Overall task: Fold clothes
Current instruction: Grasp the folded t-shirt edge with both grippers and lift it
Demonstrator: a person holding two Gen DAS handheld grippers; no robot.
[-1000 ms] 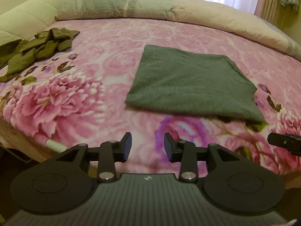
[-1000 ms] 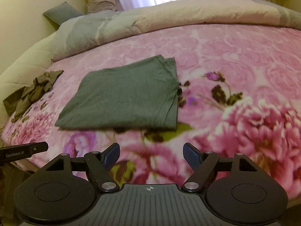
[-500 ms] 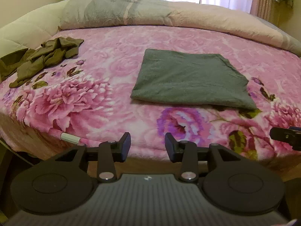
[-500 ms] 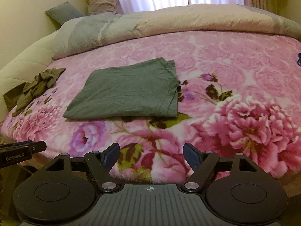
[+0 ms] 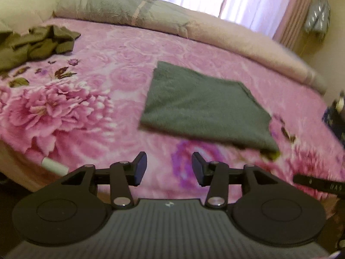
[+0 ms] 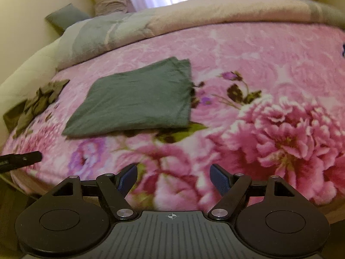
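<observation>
Both views are smeared with motion blur, so I cannot read fine detail on the cloth. My left claw [image 5: 169, 168] is released, fingers parted with nothing between them, poised over the near edge of the bed. My right claw [image 6: 173, 180] is spread wider still, also empty, above the big printed peony on the pink floral blanket [image 6: 269, 69].

The folded grey-green garment [image 5: 202, 105] lies flat near the middle of the bed, ahead of both claws and apart from them. From the right wrist the same garment [image 6: 138, 101] shows stacked layers at its far right corner; its near edge is soft with blur, and I cannot tell how many layers there are. A crumpled olive garment [image 5: 36, 45] sits well apart at the far left, cut off by the frame edge — only part of it shows. In the right view that heap [image 6: 34, 105] lies close to the rolled quilt [image 6: 172, 19] that runs along the far side of the bed.

A dark bar at the left view's right margin is part of my other tool, cropped. Open blanket surrounds the folded piece on all sides — widest to its right.
</observation>
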